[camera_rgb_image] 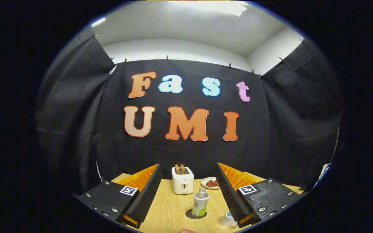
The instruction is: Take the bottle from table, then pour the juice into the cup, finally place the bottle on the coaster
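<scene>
While the gripper (188,181) hangs spread and empty, the bottle (200,203) stands upright on the coaster (195,214) between the fingers, at 12 o'clock, slightly right; cup (228,219) at 2 o'clock by the right finger.

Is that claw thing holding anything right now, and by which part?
Nothing is held. The gripper is open, its fingers spread wide and apart from the bottle, which stands upright on the dark coaster between them.
</scene>
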A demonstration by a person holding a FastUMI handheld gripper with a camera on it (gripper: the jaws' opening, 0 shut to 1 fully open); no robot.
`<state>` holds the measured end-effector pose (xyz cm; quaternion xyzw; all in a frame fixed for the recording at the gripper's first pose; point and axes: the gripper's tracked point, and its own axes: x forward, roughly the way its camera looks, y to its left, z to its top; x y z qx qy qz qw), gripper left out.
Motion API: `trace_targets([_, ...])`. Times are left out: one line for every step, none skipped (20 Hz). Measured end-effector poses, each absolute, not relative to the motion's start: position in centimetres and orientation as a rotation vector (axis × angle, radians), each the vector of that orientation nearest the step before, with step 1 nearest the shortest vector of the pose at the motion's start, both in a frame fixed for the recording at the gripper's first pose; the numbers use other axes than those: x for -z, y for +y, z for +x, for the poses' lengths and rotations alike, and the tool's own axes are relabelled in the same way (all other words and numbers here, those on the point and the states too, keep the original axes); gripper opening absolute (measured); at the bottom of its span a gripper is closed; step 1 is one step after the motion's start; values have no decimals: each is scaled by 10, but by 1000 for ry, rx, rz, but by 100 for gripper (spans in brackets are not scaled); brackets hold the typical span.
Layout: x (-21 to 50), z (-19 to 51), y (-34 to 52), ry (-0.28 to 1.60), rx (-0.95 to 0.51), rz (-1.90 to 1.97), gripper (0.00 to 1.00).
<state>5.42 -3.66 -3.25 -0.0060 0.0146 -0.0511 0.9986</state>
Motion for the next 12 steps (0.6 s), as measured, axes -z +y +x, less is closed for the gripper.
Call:
trace_targets([22,51,-27,7,79,-5,97])
trace_targets([12,46,-18,-17,59,6,97])
trace_targets([6,42,-10,-32,39,21,97])
trace_targets([2,36,-3,-44,22,34,97])
trace_targets([-2,34,2,-57,5,50,97])
trace_targets([-7,34,13,-72,-28,72,97])
trace_targets([-8,33,25,-73,-64,92,97])
trace_targets([-7,30,33,-72,-84,104,97])
trace_targets([-9,28,35,-73,-90,103,97])
trace_targets([-10,28,35,-73,-93,101,97])
trace_targets([-11,28,36,-78,-95,100,97])
trace_targets([-12,28,37,-79,-97,102,97])
